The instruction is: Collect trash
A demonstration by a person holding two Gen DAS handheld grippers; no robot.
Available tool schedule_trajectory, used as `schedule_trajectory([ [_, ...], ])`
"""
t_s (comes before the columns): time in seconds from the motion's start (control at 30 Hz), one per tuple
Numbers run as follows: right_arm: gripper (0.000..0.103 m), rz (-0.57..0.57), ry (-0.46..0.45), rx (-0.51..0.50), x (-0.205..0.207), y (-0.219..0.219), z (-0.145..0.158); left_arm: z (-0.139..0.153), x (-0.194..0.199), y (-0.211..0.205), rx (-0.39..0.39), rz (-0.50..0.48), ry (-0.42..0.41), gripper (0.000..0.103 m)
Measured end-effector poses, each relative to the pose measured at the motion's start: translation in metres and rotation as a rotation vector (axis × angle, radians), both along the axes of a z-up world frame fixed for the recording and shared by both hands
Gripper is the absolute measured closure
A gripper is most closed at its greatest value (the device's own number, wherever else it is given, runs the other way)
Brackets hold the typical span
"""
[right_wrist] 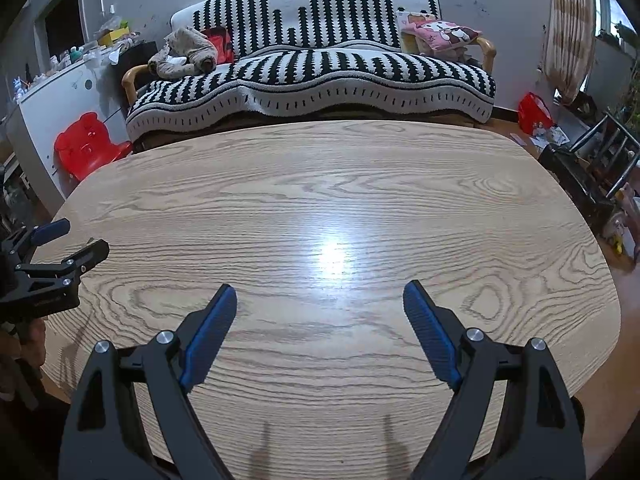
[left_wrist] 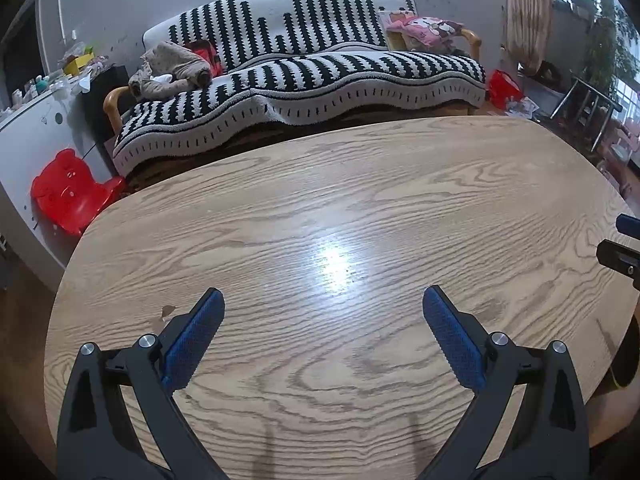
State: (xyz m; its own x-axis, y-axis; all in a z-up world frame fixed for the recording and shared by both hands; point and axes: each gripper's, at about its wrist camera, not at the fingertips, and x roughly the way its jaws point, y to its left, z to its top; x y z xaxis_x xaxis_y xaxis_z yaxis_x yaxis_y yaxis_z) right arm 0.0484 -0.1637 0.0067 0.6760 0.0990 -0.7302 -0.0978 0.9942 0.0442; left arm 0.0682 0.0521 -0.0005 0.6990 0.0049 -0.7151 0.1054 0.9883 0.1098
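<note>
Left gripper [left_wrist: 324,300]: jaws spread wide, nothing between the blue pads [left_wrist: 194,340]; hovers above the lower centre of the table [left_wrist: 360,184]; also seen at the left edge of the right wrist view [right_wrist: 60,248], apparently open there too.
Right gripper [right_wrist: 320,298]: jaws spread wide, holding nothing; above the lower centre of the table [right_wrist: 340,168]; only its tips show at the right edge of the left wrist view [left_wrist: 624,244].
Trash: none visible on the tabletop in either view; no bin or bag identifiable; location of the task item cannot be told.
Tabletop: bare wood grain with a bright glare patch at centre; a small chip or stain at lower left of the left view [left_wrist: 168,312].
Surroundings: striped sofa [right_wrist: 312,76] across the upper frame; red stool [right_wrist: 90,142] at left; red bag [right_wrist: 534,114] and loose papers on the floor at upper right.
Risk: judged, the nearest candidates for trash lie on the floor beyond the far edge; reaching across could strike the table edge; household items could be mistaken for trash.
Hidden: floor near the person; table underside; cluttered counter at upper left too small to read.
</note>
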Motion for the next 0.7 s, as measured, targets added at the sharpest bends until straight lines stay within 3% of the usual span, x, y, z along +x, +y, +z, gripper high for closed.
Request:
schedule_trajectory([
  [0.7,0.019,-0.011,0.002,0.002,-0.001,-0.004,0.0014,0.0003,0.0013,-0.0005,0.016,0.001,-0.004,0.007],
])
